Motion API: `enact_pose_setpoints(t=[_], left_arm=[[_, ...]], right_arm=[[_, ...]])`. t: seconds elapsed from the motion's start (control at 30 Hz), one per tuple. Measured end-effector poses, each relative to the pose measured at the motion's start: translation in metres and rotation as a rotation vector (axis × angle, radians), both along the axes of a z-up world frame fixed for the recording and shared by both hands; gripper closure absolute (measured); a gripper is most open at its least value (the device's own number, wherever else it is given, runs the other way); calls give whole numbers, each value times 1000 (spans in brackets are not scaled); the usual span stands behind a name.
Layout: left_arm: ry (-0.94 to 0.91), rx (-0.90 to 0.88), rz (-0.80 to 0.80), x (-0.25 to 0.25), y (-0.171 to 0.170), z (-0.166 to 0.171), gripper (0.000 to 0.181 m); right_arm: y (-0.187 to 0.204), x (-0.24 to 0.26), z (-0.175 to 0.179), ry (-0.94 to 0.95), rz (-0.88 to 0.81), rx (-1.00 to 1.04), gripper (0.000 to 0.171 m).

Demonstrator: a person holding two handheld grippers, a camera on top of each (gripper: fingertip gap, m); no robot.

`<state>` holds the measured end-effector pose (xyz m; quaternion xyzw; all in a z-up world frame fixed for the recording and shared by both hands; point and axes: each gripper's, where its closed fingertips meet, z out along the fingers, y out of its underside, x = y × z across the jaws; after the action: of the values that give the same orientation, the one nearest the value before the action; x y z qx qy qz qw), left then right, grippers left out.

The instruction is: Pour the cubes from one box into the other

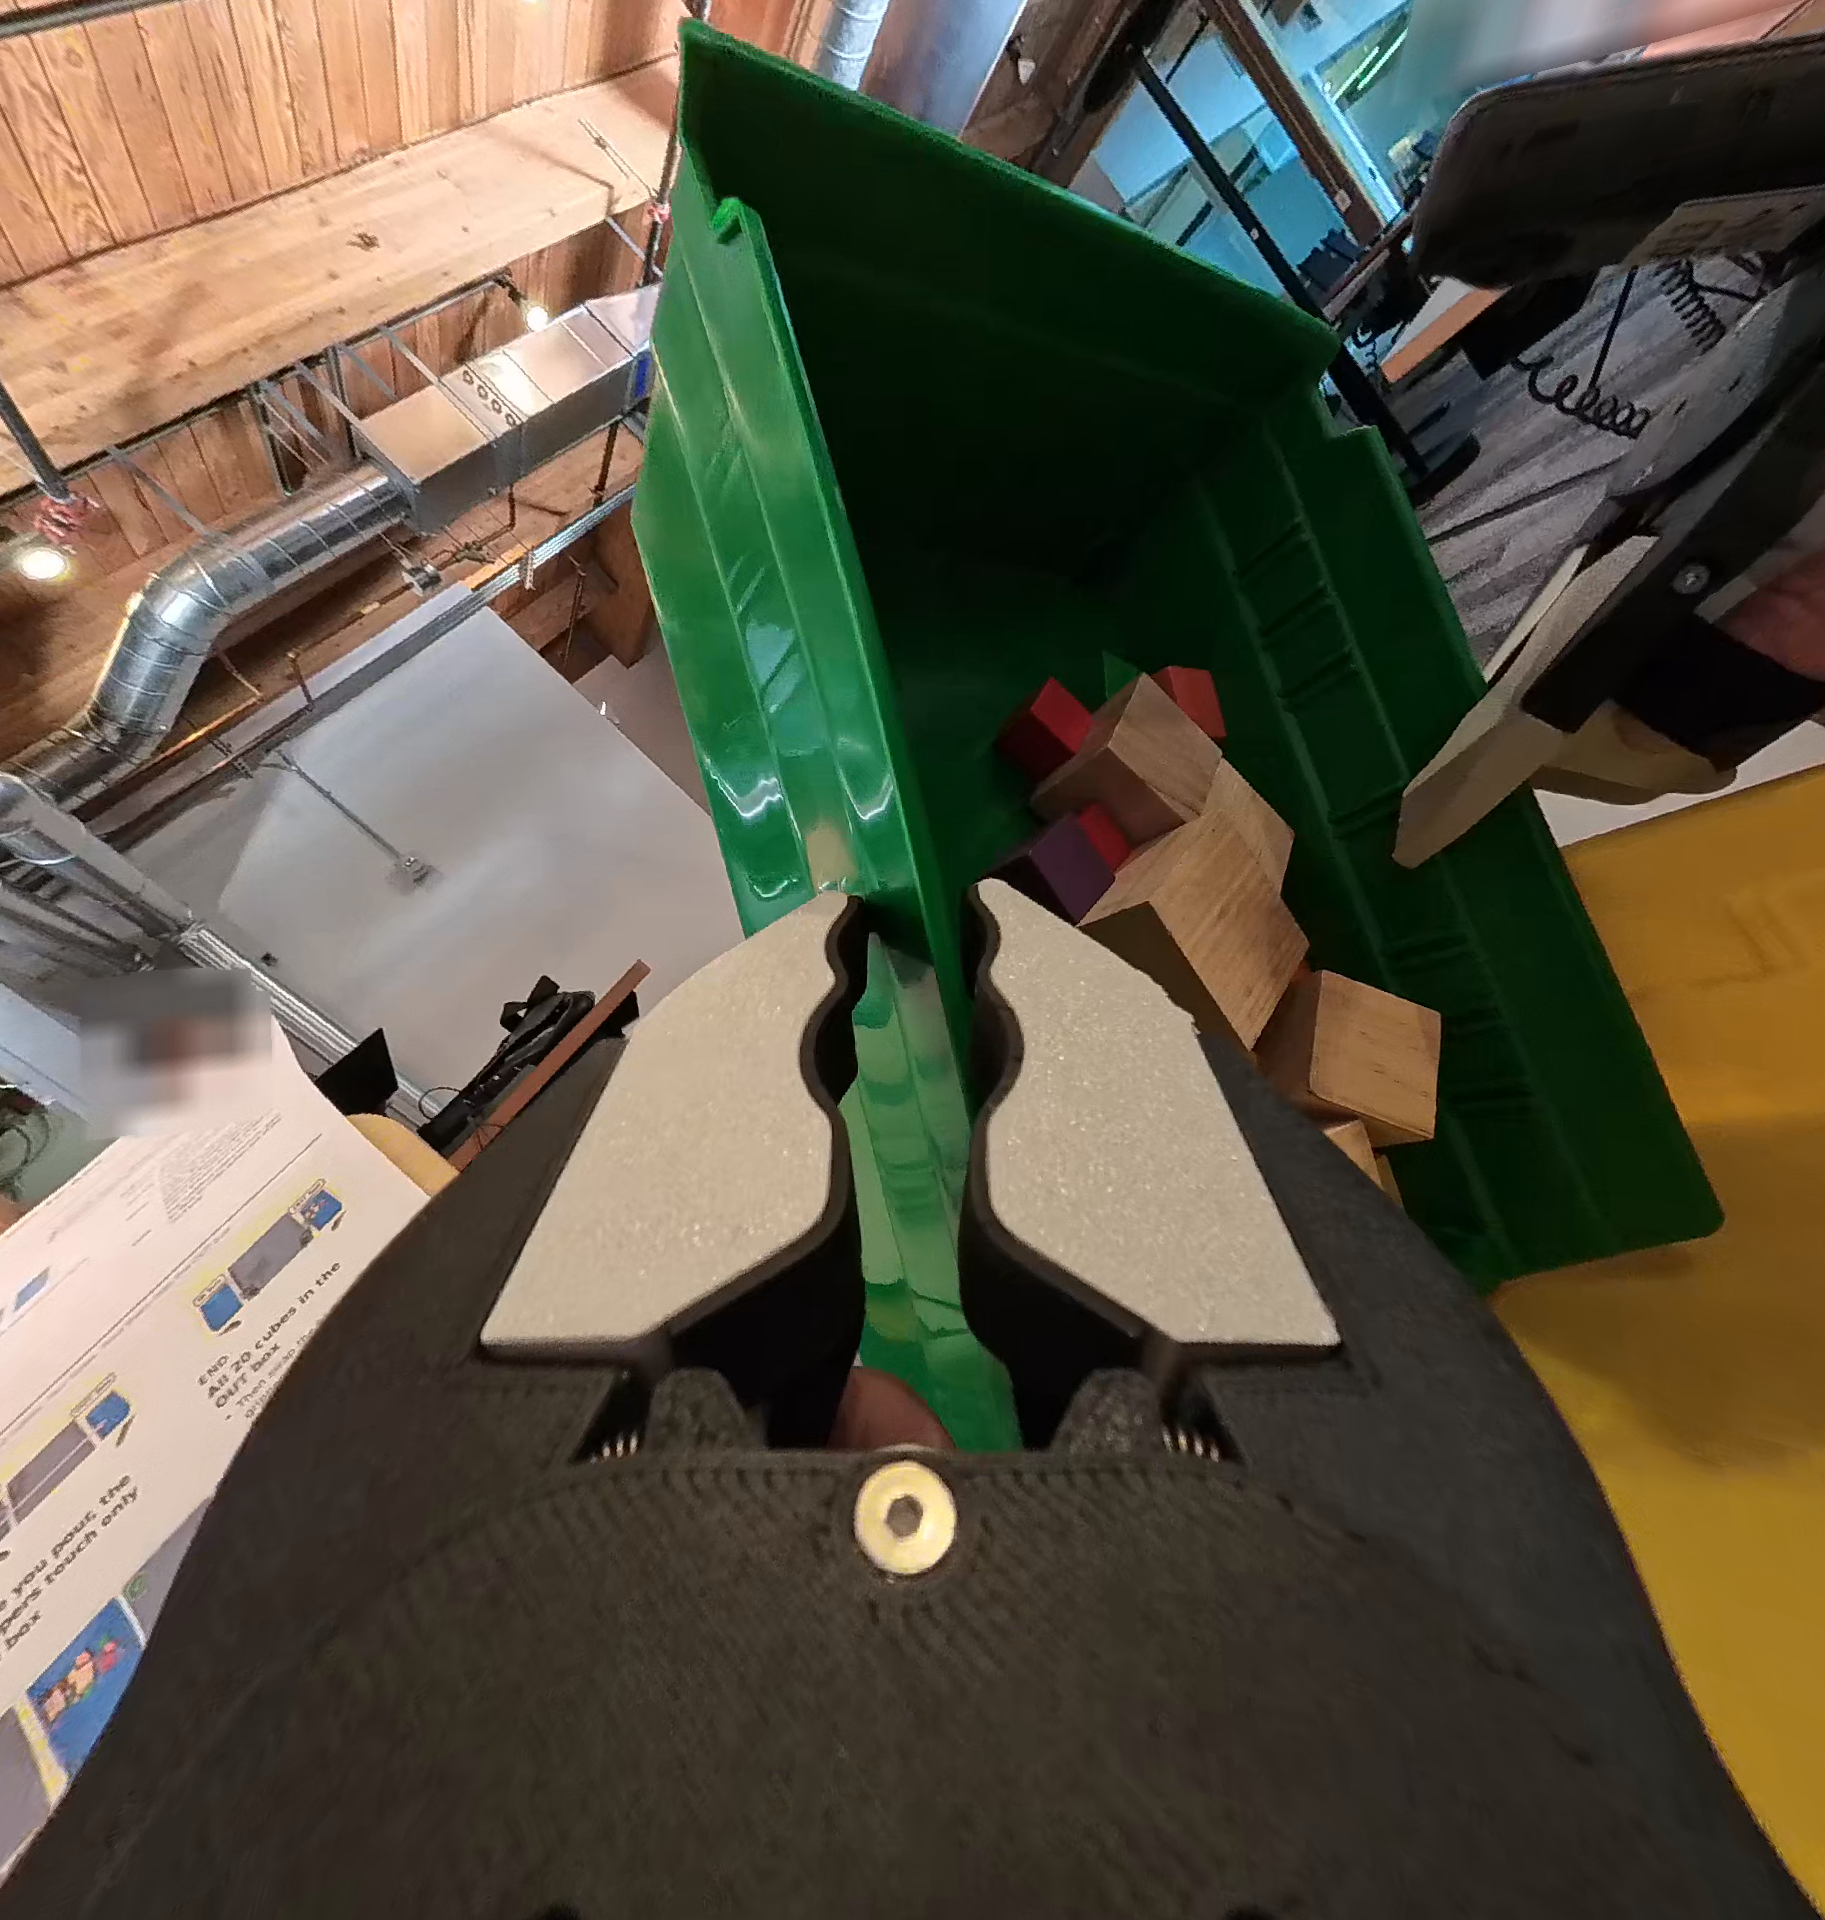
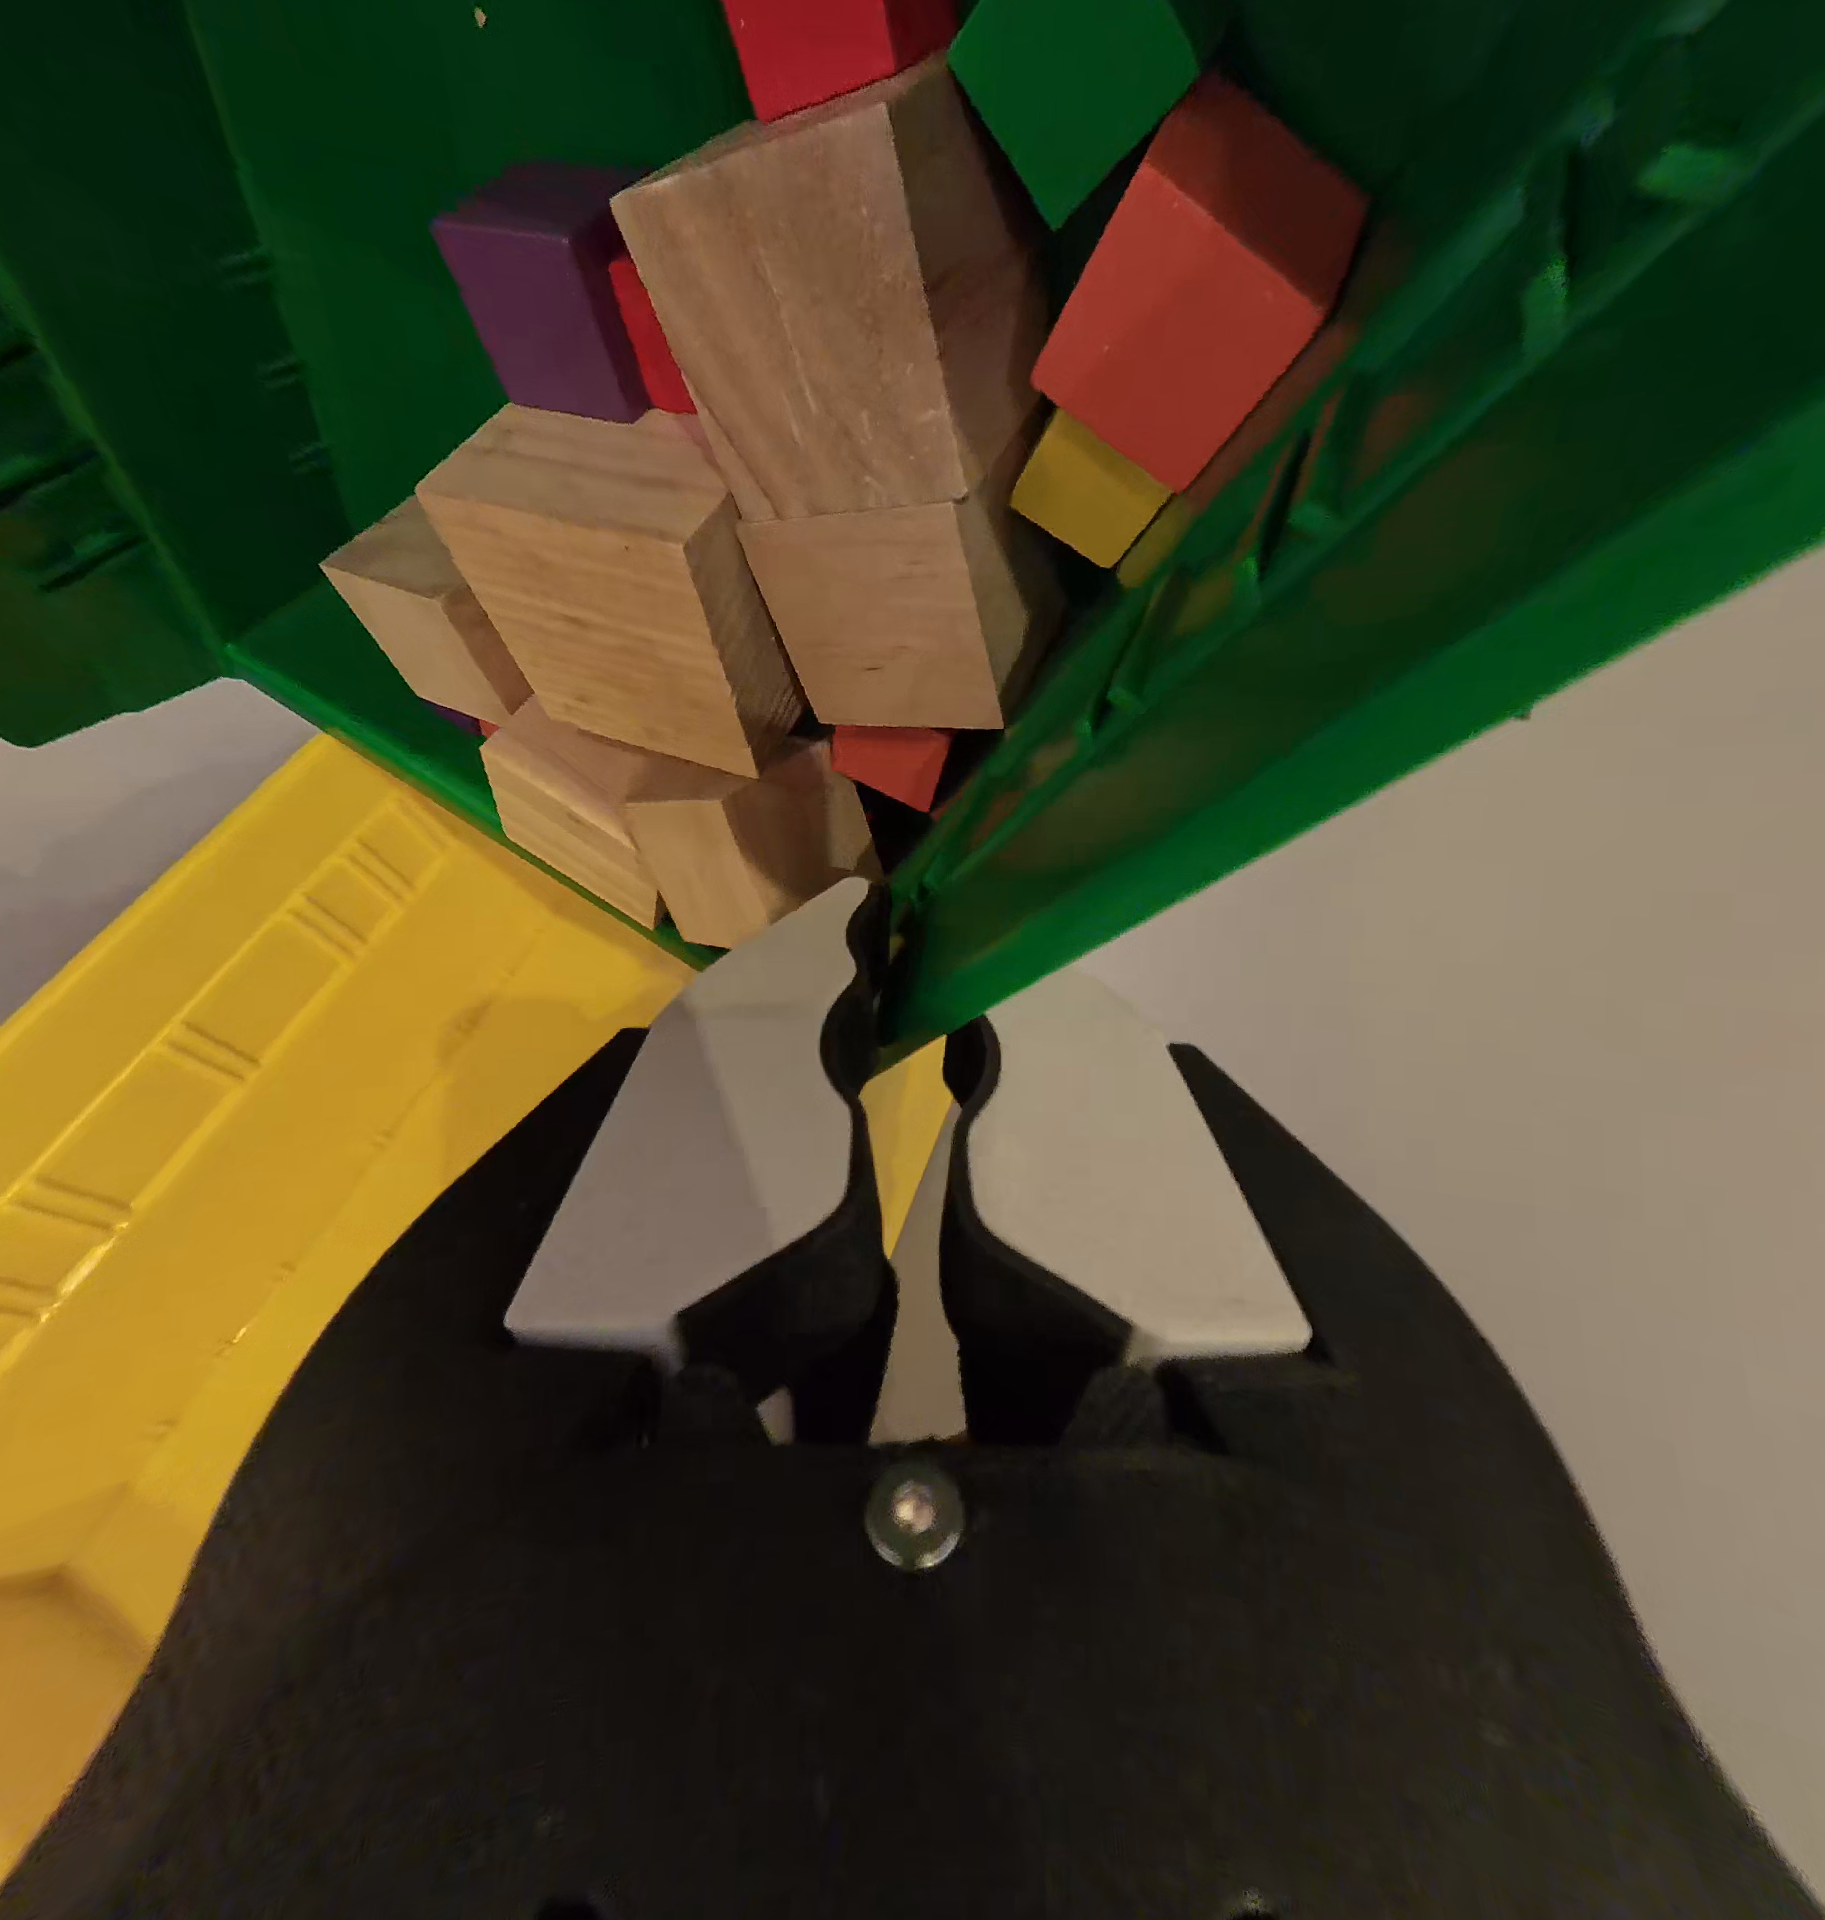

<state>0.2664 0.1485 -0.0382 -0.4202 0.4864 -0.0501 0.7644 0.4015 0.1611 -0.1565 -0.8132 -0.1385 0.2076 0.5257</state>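
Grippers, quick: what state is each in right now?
Left gripper: shut on the green box side wall.
Right gripper: shut on the green box's opposite wall.

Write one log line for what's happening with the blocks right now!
step: pouring | left gripper: shut on green box wall | right gripper: shut on opposite wall | cubes: piled at tipped lower edge | yellow box: below

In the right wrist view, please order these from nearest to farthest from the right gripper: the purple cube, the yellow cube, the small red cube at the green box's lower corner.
From the right gripper:
1. Small red cube, just above the fingertips, low in the pile.
2. Yellow cube, upper right, against the green box wall.
3. Purple cube, upper left, high in the pile.
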Motion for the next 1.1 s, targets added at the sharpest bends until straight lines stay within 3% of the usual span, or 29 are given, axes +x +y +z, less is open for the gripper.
enact_pose_setpoints(t=[1.1], left_arm=[[-80,128,76,-7,15,1,169]], right_arm=[[10,-1,3,-138,-12,55,168]])
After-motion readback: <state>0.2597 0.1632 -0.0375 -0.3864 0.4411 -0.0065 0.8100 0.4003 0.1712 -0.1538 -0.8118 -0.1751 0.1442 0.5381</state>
